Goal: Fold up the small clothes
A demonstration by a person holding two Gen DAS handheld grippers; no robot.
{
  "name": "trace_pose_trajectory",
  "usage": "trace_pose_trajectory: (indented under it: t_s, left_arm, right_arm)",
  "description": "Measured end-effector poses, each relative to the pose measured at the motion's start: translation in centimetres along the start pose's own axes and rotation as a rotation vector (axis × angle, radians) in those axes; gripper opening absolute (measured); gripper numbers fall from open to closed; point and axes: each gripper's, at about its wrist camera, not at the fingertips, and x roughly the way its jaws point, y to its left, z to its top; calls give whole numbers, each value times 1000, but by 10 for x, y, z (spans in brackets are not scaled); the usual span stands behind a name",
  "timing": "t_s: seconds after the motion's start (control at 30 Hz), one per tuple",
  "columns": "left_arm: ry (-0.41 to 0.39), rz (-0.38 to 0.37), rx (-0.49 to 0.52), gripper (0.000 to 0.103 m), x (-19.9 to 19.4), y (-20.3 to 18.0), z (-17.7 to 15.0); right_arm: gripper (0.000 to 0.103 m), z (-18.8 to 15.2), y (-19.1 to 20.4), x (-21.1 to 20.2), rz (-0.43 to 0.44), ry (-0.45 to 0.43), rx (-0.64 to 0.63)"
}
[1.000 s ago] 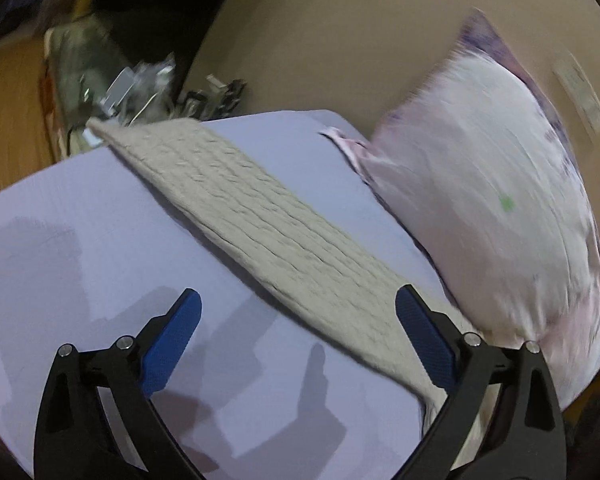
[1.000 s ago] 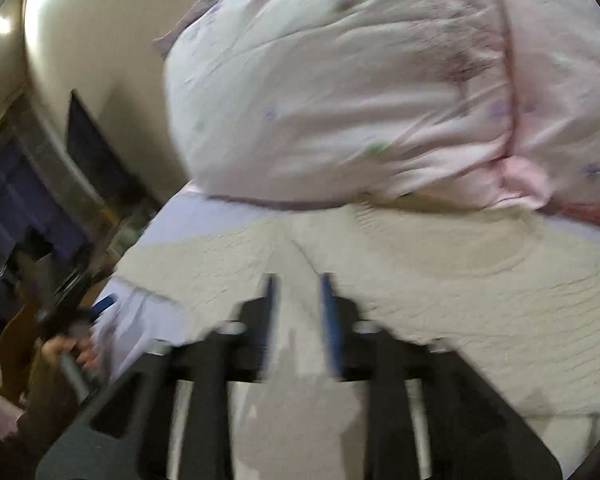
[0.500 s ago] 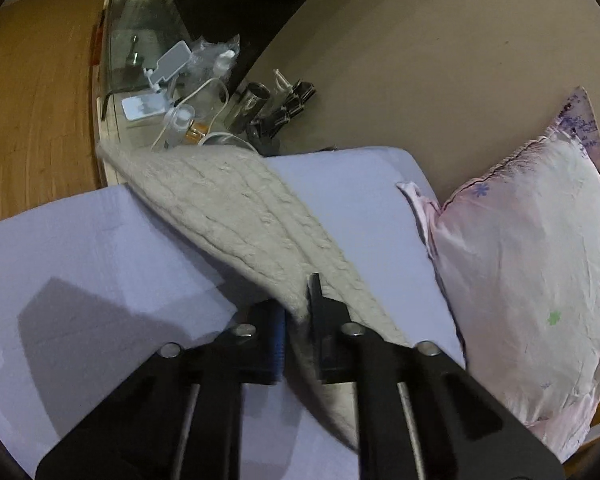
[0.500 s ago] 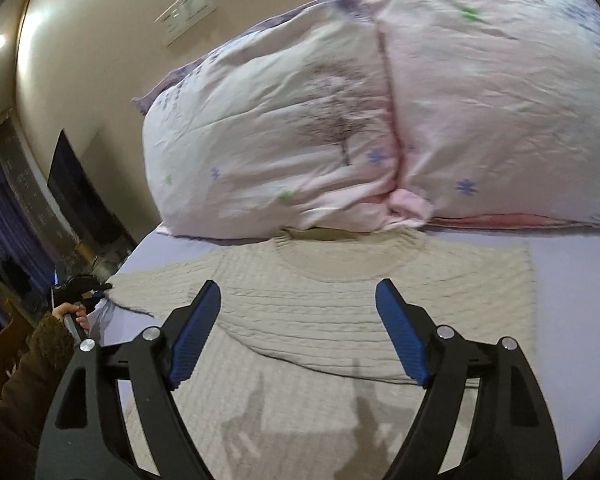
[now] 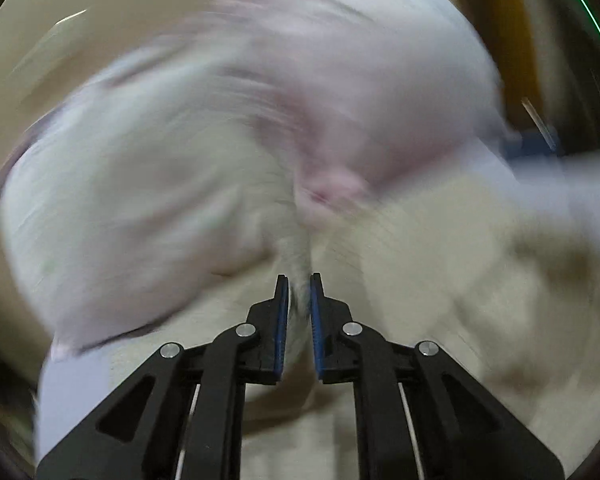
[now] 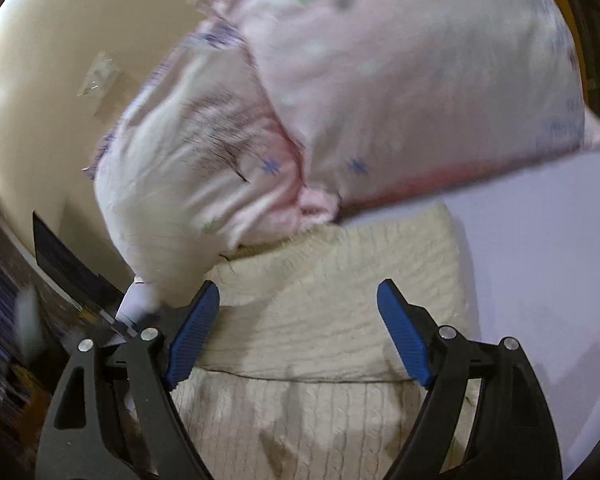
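A cream cable-knit sweater (image 6: 324, 312) lies on a lilac bed sheet (image 6: 540, 264), its top against the pillows, one side folded over the body. My left gripper (image 5: 299, 312) is shut on a strip of the sweater (image 5: 420, 248), which runs up between the blue pads; that view is heavily blurred. My right gripper (image 6: 298, 332) is open and empty, hovering just above the sweater with a blue pad on each side of the folded part.
Two pale pink printed pillows (image 6: 400, 92) lean on the beige wall (image 6: 40, 60) right behind the sweater; they also fill the left wrist view (image 5: 228, 140). Dark furniture (image 6: 56, 256) stands beyond the bed's left edge.
My left gripper, shut on the sleeve, has swung fast from the bed's left side toward the pillows, carrying the knit over the body. My right gripper has stayed open and moved closer to the sweater.
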Motion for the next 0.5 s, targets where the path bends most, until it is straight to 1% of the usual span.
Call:
trace_pose_trajectory:
  t_s: [0.03,0.07,0.13,0.17,0.2,0.23,0.27,0.3,0.33,0.37,0.43,0.5]
  left_arm:
    - [19,-2,47,11,5,-14,-4]
    - [24,-9,62,11,4,-19,-7]
    - [6,-39,-8,14,-13,0,-17]
    - [1,-42,-82,26,-24,22,-24]
    - [1,-45,-132,40,-31,38,-29]
    - [5,-49,-183,43,-38,57,-37]
    - [15,-55,-222,44,-44,70,-45]
    - [44,-70,-268,44,-53,85,-58]
    - [66,-85,-297,44,-58,91,-67]
    - [93,-104,-333,44,-63,99,-78]
    - [141,-146,-398,45,-76,108,-103]
    - [170,-172,-443,46,-88,113,-125]
  right_arm:
    - [79,0,-9,4,4,22,34]
    - [77,0,-15,5,9,34,58]
    - [71,0,-29,7,15,58,103]
    - [68,1,-33,9,4,69,115]
    - [61,1,-37,13,-13,84,129]
    - [54,2,-40,17,-25,91,138]
    - [51,4,-42,22,-37,99,147]
    - [47,6,-43,28,-47,109,154]
    - [44,10,-43,38,-64,125,151]
    - [42,11,-42,45,-82,137,141]
    - [34,13,-35,67,-130,186,91]
    - [33,7,-31,85,-177,240,54]
